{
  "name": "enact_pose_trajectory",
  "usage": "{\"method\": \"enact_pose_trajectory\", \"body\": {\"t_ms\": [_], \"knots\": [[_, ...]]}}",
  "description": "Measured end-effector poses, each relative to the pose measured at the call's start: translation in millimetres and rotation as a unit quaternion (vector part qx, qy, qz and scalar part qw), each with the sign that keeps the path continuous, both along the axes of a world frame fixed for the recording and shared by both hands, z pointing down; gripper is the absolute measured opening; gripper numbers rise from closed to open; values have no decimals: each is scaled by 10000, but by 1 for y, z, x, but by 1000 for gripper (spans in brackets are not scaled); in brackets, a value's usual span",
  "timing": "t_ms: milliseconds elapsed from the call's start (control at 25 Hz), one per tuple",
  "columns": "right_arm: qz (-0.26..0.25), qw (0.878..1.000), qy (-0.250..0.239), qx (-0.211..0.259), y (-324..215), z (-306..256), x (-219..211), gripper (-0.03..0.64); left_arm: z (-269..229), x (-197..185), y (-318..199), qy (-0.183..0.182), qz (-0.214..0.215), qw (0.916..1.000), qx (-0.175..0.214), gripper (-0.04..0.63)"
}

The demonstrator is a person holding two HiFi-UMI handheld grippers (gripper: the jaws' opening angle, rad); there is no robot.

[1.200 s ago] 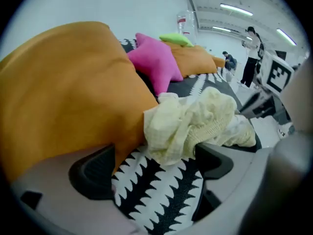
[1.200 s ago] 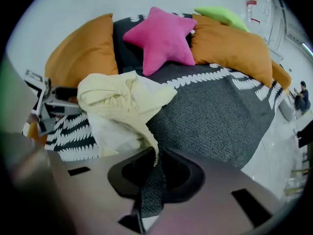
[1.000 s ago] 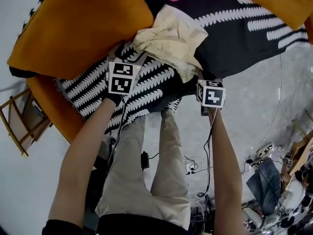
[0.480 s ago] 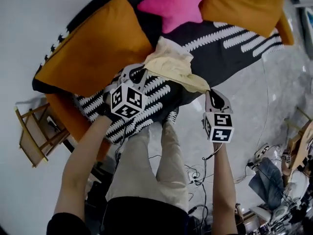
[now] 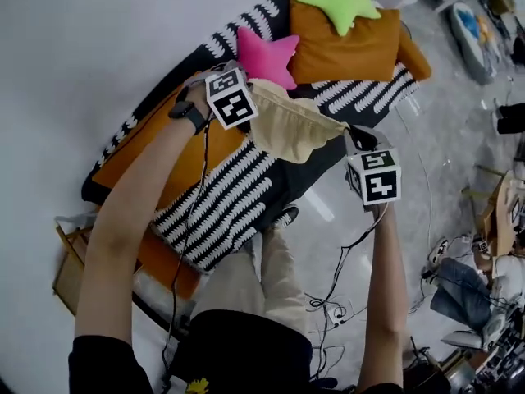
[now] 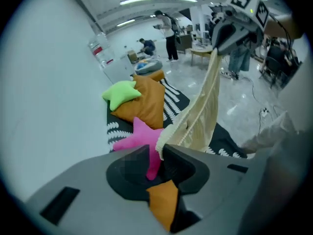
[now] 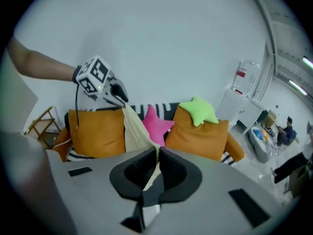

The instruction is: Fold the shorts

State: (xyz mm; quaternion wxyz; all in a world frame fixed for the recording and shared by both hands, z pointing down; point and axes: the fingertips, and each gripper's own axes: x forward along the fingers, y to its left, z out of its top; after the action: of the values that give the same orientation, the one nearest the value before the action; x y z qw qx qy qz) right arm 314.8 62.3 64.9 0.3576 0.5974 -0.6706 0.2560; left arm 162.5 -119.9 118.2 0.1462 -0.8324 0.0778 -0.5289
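Cream shorts hung stretched above the sofa, one corner clamped in the right gripper, the other pinched in the left gripper, whose jaws had just eased slightly; no fold yet made.

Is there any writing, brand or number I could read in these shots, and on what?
No readable text anywhere.
Left marker cube and right marker cube: black-and-white square patterns, no letters.
Red label on the clear bottle: too blurred to read.
Cream shorts: no print visible.
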Motion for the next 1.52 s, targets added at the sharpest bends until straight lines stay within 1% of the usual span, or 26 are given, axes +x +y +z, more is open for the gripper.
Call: {"method": "enact_pose_trajectory", "body": {"t_ms": [40, 120, 160, 240, 320, 400, 440, 480, 520, 560, 600, 680, 760, 920, 1040, 1120, 1200, 1280, 1320, 1400, 1440, 1480, 1520], "knots": [[57, 10000, -9, 19, -1, -7, 7, 37, -6, 9, -3, -97, 177, 9997, 144, 99], [19, 9995, 302, 15, 0, -24, 24, 38, -24, 27, -11, -35, 303, 9985, 445, 97], [10, 9987, 512, 30, 2, -33, 33, 38, -37, 37, -14, 81, 299, 9980, 553, 98], [196, 9961, 856, 128, 14, -49, 56, 38, -71, 61, -10, 477, 370, 9947, 836, 100], [505, 9899, 1266, 401, 31, -59, 77, 40, -102, 78, 7, 932, 555, 9861, 1261, 93], [761, 9787, 1739, 778, 52, -65, 85, 41, -120, 89, 28, 1344, 820, 9727, 1705, 86], [871, 9735, 1899, 928, 62, -65, 82, 41, -124, 95, 36, 1501, 956, 9663, 1861, 75], [958, 9705, 1962, 1022, 71, -59, 76, 40, -122, 99, 41, 1604, 1042, 9623, 1934, 72], [996, 9704, 1940, 1040, 79, -46, 65, 40, -111, 100, 44, 1636, 1060, 9620, 1912, 74], [977, 9727, 1863, 980, 87, -26, 51, 40, -92, 96, 47, 1594, 1019, 9653, 1798, 83], [913, 9764, 1757, 861, 96, 0, 33, 40, -65, 87, 52, 1490, 935, 9712, 1610, 97], [727, 9842, 1520, 543, 116, 62, -7, 40, 5, 57, 65, 1179, 728, 9836, 1156, 128], [543, 9900, 1287, 220, 133, 127, -44, 40, 79, 20, 82, 840, 581, 9915, 811, 135], [240, 9965, 712, -379, 166, 242, -124, 38, 202, -60, 119, 252, 207, 9990, 318, 135], [-191, 9962, 258, -805, 190, 311, -204, 37, 275, -128, 147, -45, -282, 9996, -8, 122], [-476, 9932, 32, -1066, 206, 345, -248, 37, 312, -169, 165, -165, -688, 9974, -162, 117], [-589, 9898, -57, -1293, 218, 373, -272, 37, 338, -199, 178, -282, -959, 9947, -235, 131], [-505, 9861, -42, -1582, 231, 402, -283, 37, 356, -221, 190, -346, -1098, 9928, -317, 173], [-436, 9824, -70, -1814, 240, 419, -286, 38, 365, -231, 196, -388, -1140, 9919, -401, 211], [-343, 9684, -317, -2451, 262, 451, -294, 45, 382, -246, 212, -607, -1119, 9899, -632, 272], [-335, 9587, -487, -2782, 273, 464, -296, 60, 388, -251, 222, -791, -1031, 9891, -688, 292], [-374, 9494, -605, -3059, 281, 473, -295, 98, 390, -254, 230, -974, -916, 9888, -668, 290], [-458, 9432, -632, -3230, 286, 477, -291, 176, 390, -256, 239, -1088, -826, 9888, -607, 285]]}}
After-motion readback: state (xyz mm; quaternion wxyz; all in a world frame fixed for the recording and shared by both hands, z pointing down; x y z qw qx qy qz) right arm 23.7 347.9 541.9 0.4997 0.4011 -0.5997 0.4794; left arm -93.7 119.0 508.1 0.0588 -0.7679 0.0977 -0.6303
